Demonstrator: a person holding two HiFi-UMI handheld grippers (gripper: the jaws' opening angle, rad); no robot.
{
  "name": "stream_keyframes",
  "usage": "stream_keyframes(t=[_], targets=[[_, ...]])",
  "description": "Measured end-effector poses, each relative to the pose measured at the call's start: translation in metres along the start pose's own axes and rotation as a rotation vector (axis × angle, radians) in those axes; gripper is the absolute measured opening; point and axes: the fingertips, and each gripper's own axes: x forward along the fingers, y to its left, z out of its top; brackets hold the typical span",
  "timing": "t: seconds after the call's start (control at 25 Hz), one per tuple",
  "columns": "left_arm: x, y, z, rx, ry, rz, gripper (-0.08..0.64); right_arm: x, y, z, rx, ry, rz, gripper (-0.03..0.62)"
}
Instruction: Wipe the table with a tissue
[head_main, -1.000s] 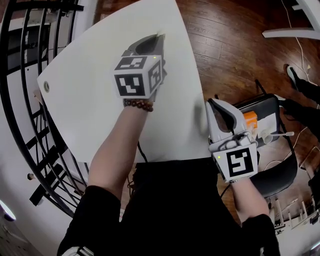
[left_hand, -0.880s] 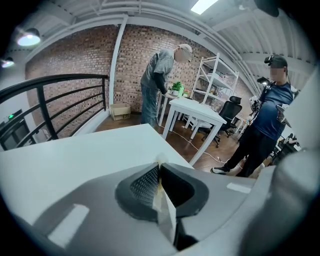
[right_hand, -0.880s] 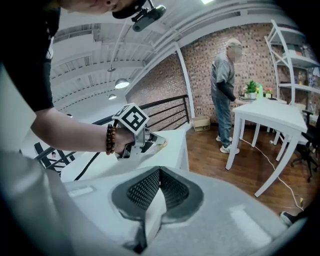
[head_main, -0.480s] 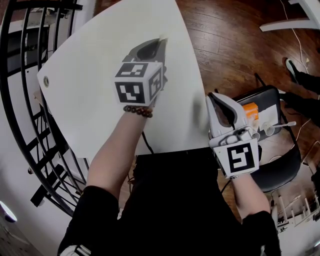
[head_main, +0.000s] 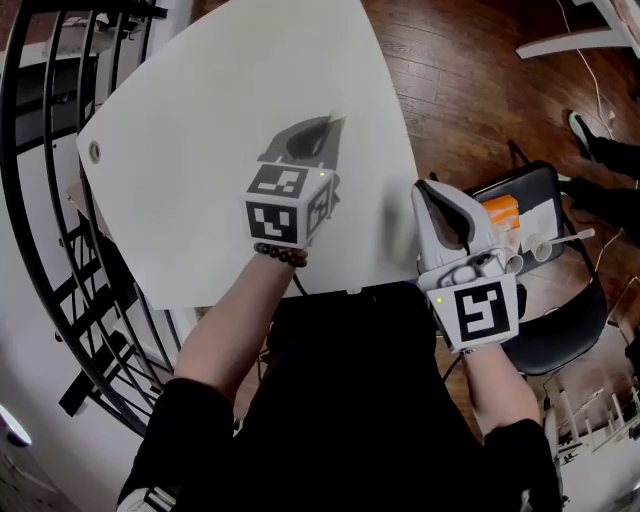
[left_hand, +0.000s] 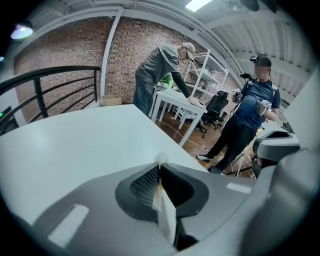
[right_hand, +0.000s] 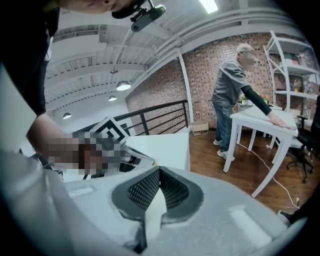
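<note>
Tissue scrap (left_hand: 160, 160) between ribbed jaws of left hand-held gripper (head_main: 333, 126).

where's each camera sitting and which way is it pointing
Head view: on the person's head, looking steeply down at the white curved table; both forearms, left claw, right claw show.
Left gripper view: on the left claw, facing across the table toward brick wall; shut jaws pinch white tissue.
Right gripper view: on the right claw, facing the table's edge; shut jaws, left marker cube.
Both gripper views share the table.
</note>
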Motion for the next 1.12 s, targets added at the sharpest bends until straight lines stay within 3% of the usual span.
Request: stream_keyframes(t=[0.48, 1.12], targets=[[-0.011, -0.029, -0.046, 0.028, 0.063, -0.076, 0.03, -0.012, 0.024, -0.001, -0.016, -0.007, -0.028, -0.008], [-0.007, -0.057, -0.042, 0.076, 0.062, -0.136, 0.031, -0.033, 0.025, -0.007, -0.008, -0.014, -0.071, -0.008]])
